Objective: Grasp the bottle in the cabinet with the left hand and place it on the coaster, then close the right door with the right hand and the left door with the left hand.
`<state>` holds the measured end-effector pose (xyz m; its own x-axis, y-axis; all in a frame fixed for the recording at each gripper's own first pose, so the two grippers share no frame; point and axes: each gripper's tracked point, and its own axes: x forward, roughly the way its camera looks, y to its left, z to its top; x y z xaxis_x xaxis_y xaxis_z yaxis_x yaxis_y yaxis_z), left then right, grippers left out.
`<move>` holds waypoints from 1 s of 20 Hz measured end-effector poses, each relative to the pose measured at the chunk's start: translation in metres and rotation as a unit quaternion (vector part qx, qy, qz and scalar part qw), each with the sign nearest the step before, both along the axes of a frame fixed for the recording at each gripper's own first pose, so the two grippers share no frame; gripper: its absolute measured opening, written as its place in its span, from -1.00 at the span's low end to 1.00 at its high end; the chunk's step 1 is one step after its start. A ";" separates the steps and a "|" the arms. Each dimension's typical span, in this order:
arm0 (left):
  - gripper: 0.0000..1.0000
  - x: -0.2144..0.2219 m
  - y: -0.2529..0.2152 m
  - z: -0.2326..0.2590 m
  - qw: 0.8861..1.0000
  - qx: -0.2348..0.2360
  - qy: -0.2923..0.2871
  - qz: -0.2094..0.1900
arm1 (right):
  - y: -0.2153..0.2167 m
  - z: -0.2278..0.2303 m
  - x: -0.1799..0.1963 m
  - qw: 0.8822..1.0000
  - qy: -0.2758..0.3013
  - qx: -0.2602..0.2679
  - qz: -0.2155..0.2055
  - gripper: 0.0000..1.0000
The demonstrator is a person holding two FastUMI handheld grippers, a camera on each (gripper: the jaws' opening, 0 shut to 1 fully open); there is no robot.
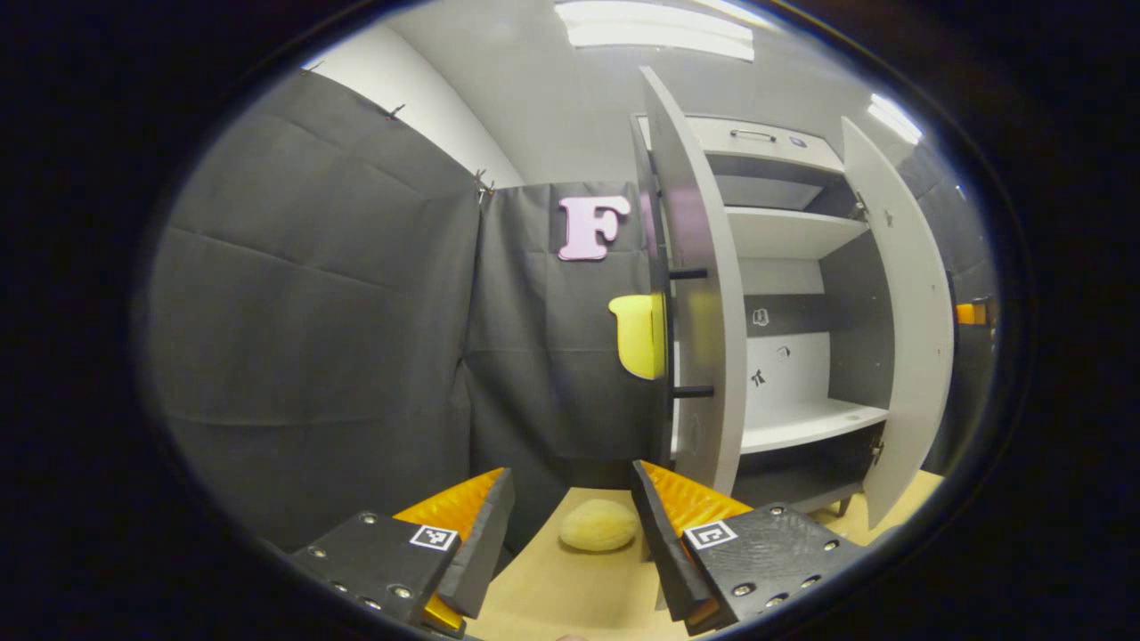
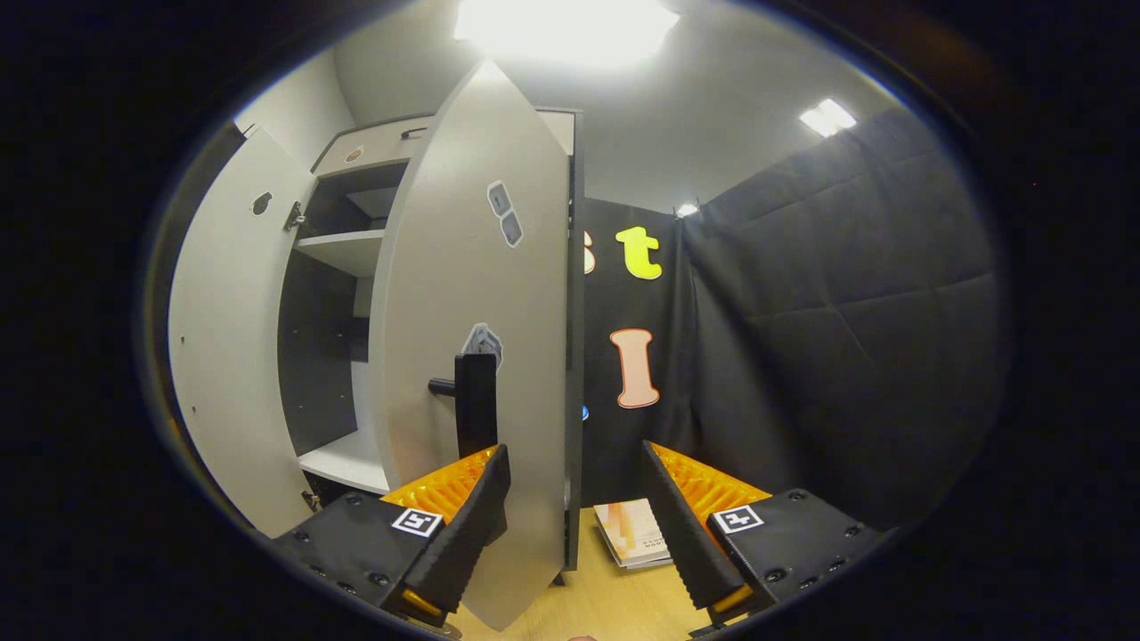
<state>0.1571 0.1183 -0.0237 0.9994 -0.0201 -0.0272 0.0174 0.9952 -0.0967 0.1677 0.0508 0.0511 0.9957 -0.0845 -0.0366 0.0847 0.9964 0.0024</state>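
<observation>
Grey cabinet [image 1: 793, 294], both doors ajar. My left gripper [image 1: 574, 534] is spread, empty, above the table [image 1: 570, 596]; my right gripper [image 2: 574, 525] is spread beside the right door [image 2: 472, 294].

Bright ceiling lights [image 2: 565, 27] glare; fisheye edges bend.

Both pale grey cabinet [image 1: 793, 294] doors stand open, shelves bare.

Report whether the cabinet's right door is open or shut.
Open. In the right gripper view the right door stands swung out from the cabinet, shelves visible beside it.
</observation>
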 end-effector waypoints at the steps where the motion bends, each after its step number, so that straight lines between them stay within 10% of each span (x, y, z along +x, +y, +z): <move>1: 0.53 -0.001 0.003 0.000 1.000 0.001 0.000 0.002 | 0.008 -0.001 0.003 1.000 0.000 0.001 0.007 0.88; 20: 0.55 0.010 0.037 0.000 1.000 0.007 0.005 0.013 | 0.069 -0.006 0.027 0.999 -0.014 -0.005 0.048 0.92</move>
<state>0.1668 0.1552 -0.0241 0.9993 0.0067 -0.0365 -0.0097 0.9966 -0.0822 0.1948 0.1198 0.0446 0.9999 0.0103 -0.0079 -0.0103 0.9999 -0.0074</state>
